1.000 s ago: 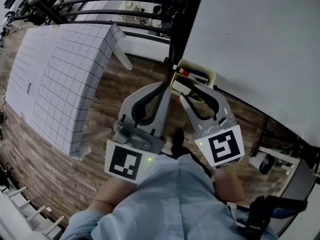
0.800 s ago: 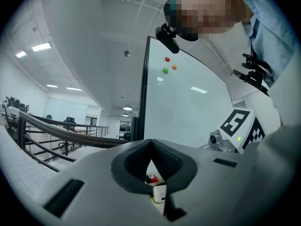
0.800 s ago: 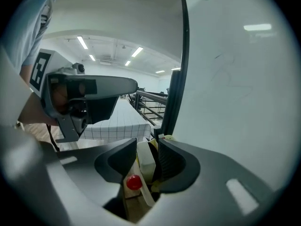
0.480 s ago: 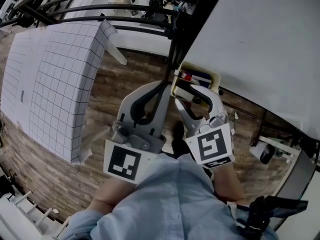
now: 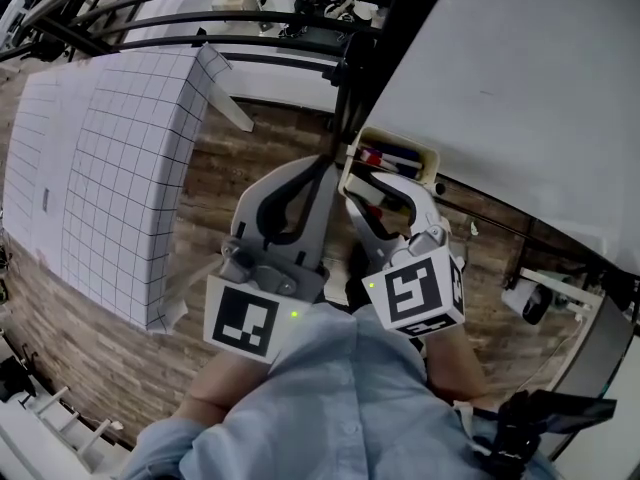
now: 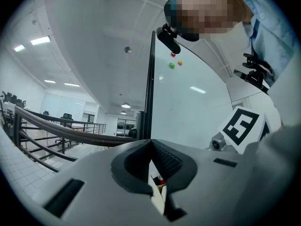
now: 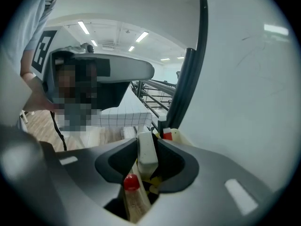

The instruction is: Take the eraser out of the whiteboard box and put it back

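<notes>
White eraser point(image 7: 146, 158) stands in the whiteboard box point(image 5: 428, 156), between the jaws of the right gripper point(image 5: 362, 186). They have just been closing and seem to clamp it for lifting. Left gripper point(image 5: 325, 165) waits beside, clenched on nothing.

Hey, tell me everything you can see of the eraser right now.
The eraser is a plain white rectangular block with rounded edges; it looks like plastic or dense foam and is slightly scuffed. It stands on end between the jaws of the right gripper, which have just been closing, and the pads look pressed against its two long sides. Its lower end reaches down towards the cream box, just above a red-capped marker. Its underside is hidden.
</notes>
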### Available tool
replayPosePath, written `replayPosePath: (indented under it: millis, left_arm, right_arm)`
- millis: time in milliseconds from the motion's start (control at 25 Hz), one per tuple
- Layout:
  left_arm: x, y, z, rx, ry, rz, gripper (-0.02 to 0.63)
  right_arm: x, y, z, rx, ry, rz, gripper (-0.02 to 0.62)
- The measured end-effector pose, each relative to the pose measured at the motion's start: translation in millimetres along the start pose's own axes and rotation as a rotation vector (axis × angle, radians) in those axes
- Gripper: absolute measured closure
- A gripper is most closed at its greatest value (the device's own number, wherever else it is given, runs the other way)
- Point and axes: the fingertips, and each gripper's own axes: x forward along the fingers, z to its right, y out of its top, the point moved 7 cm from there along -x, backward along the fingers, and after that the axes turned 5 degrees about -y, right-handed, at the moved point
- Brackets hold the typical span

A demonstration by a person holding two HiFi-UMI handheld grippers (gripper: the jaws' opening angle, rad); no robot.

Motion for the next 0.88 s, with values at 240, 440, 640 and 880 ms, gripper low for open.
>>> replayPosePath:
  millis: [240, 440, 640, 880]
  left_arm:
    - [-7.8, 16.7, 5.1, 0.037, 0.019, 0.015, 0.607]
    - [-16.4, 30.7, 21.5, 0.074, 0.042, 0.035, 0.607]
    - [-22.9, 49.1, 44.5, 0.117, 0.061, 0.073, 0.607]
    - [-31.8, 64.0, 66.6, 0.164, 0.09, 0.11, 0.607]
  right_arm:
    - [-22.2, 18.1, 8.4, 0.03, 0.009, 0.092, 0.466]
    - [-55.7, 30.9, 16.8, 0.076, -0.01, 0.215, 0.466]
    - [-97.1, 45.6, 25.9, 0.102, -0.022, 0.363, 0.466]
    - [-131.2, 51.0, 32.7, 0.105, -0.029, 0.452, 0.466]
